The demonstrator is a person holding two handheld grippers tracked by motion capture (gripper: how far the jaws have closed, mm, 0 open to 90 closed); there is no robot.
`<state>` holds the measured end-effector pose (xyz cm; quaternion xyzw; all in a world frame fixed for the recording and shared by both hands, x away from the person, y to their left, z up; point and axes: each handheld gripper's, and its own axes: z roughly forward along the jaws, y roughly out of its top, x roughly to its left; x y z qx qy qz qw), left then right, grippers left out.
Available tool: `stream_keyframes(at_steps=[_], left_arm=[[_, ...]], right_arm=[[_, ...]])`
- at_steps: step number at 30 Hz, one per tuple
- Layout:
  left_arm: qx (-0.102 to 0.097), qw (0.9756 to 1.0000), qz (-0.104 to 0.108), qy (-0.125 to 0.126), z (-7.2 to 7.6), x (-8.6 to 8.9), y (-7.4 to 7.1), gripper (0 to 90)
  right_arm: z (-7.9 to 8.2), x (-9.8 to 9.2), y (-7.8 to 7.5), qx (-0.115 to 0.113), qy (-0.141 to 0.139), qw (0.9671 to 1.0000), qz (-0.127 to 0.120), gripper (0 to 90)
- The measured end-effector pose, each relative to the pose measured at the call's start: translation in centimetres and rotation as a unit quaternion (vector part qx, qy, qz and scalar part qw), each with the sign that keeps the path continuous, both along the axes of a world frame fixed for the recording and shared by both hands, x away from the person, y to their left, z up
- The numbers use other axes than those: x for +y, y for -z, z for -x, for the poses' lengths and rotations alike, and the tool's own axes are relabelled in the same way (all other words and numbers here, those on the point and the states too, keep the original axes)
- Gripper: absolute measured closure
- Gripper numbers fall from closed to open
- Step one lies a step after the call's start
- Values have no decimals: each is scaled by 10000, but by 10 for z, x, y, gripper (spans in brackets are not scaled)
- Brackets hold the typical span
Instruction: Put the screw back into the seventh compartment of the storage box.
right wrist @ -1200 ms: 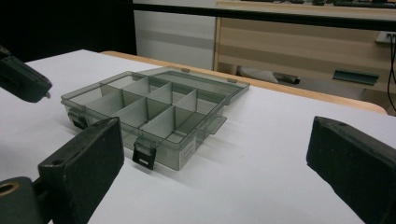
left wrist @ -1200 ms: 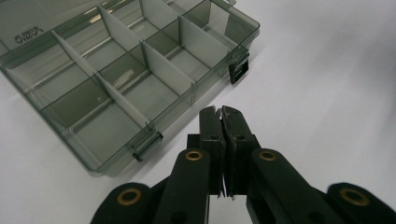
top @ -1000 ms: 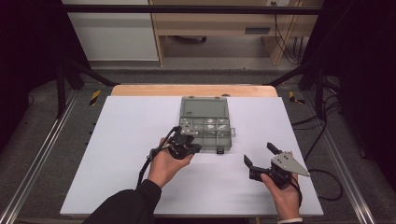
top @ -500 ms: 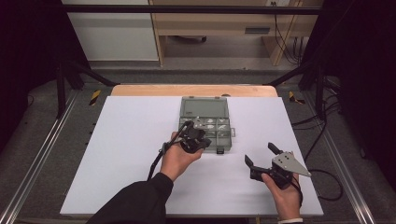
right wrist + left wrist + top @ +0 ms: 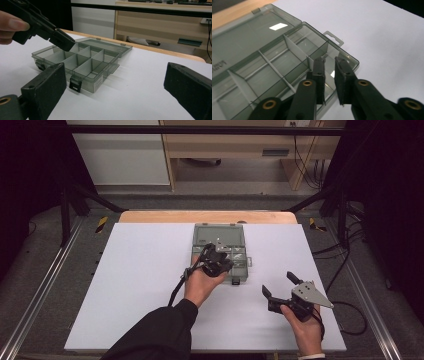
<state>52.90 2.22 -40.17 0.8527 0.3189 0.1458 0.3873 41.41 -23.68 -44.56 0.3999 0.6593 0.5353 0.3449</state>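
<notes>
Reaching into the open plastic box [image 5: 220, 251] is the step that seems to be in hand. The box is seen in the upper middle of the high view, lying on the white counter [image 5: 135, 285] with its lid folded back toward the top of the frame. The left gripper [image 5: 329, 65] is held over the near right compartment; its fingers [image 5: 319, 72] have just been opening and now stand a small way apart, and nothing is seen between them. In the right gripper view the tip of the left gripper is seen at the upper left, above the near row of compartments. The compartments look empty.

To do the step well, the fingers should be lowered straight between the thin dividers [image 5: 294, 50], so that no divider is pushed and the light box is not shifted. The front wall of the box, just below the fingers in the left gripper view, should be avoided too.

The right gripper [image 5: 282, 285] is held at the lower right of the high view, well apart from the box, with its fingers wide open and empty. Much bare counter is left on the left and right of the box, so room for moving is not a problem. The latches [image 5: 75, 85] on the front edge of the box could be caught.
</notes>
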Motion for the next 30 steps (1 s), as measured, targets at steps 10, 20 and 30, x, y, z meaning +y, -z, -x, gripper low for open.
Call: stream_keyframes(at_steps=[10, 20, 30], left_arm=[[-264, 9995, -66, -138, 14, 16, -5, 543], [-478, 9980, -5, -422, 36, 52, -13, 384], [-601, 9957, 326, -624, 53, 107, -19, 234]], right_arm=[[0, 0, 0, 4, 2, 10000, 12, 40], [1, 1, 1, 36, 22, 10000, 48, 37], [2, 2, 2, 34, 16, 9999, 118, 40]])
